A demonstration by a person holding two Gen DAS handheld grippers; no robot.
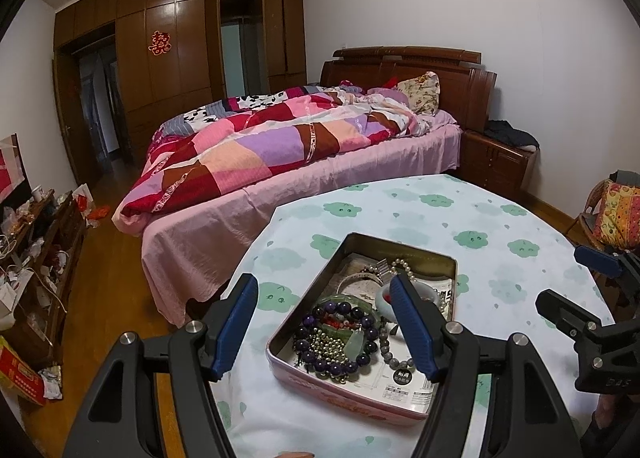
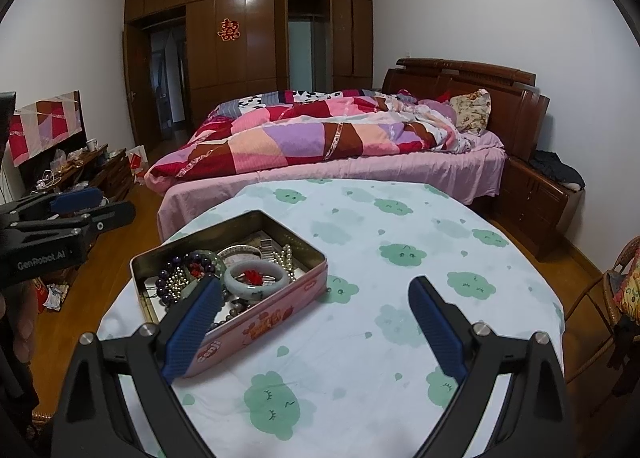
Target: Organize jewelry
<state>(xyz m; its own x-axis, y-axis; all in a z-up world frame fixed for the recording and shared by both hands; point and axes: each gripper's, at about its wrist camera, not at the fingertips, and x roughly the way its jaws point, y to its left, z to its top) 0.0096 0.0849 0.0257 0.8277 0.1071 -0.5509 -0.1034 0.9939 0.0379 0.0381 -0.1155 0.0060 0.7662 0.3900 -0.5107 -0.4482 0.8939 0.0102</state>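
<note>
Now, on your left, your left claw [image 1: 324, 290] hangs released, jaws wide and gripping nothing, one finger outside the tin's [image 1: 316, 290] left wall, the other above its contents. That tin sits open on the counter [image 1: 480, 226], toward its left side, heaped with jewelry: purple beads [image 1: 340, 338], a pearl strand [image 2: 286, 258], a pale bangle [image 2: 256, 278]. Further right, your right claw [image 2: 314, 290] is likewise spread and empty, its left finger overlapping the tin's near corner, its right finger over bare cloth.
</note>
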